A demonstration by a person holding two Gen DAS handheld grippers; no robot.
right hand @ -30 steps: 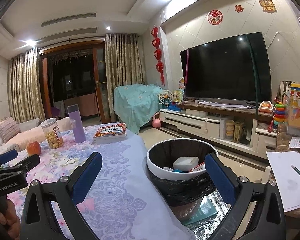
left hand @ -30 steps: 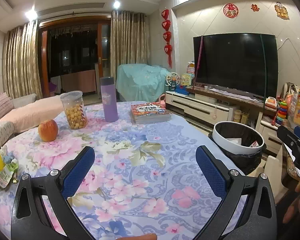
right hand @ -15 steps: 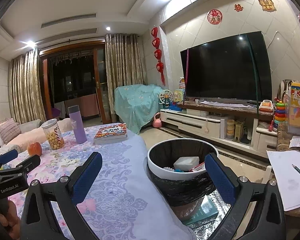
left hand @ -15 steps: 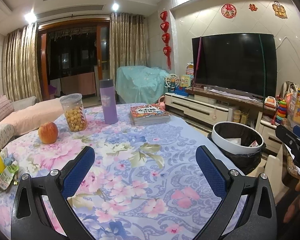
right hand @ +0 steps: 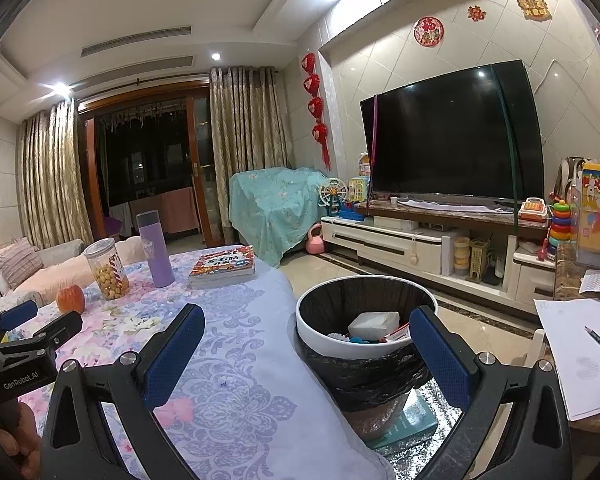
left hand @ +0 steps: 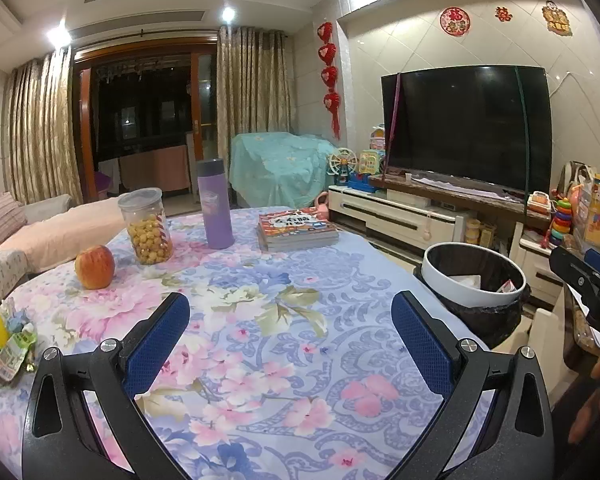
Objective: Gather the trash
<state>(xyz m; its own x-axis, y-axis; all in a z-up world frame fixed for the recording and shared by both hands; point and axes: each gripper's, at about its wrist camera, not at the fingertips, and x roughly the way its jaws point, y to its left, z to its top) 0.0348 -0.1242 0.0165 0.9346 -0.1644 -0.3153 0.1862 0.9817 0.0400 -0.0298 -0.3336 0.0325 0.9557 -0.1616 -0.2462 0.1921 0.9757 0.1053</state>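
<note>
Your table, covered in a floral cloth (left hand: pixel 300 320), fills most of both views, with the dark television (right hand: pixel 452 132) on the far wall behind it. Just off the table's right edge stands the white-rimmed trash bin (right hand: pixel 364 344) lined with a black bag, already holding a white block and a few scraps. Your left gripper (left hand: pixel 290 336) hangs over the middle of the cloth, jaws spread wide with nothing between them. Your right gripper (right hand: pixel 308 344) is likewise released and empty, hovering at the table's edge with the bin showing between its fingers. At the far side of the table lies a stack of books (left hand: pixel 298 230), with a purple flask (left hand: pixel 215 204) just left of it, then a clear jar of yellow snacks (left hand: pixel 146 226), then an apple (left hand: pixel 95 267). The remaining trash, a small heap of wrappers (left hand: pixel 4 344), sits at the table's left edge, well apart from the bin.
</note>
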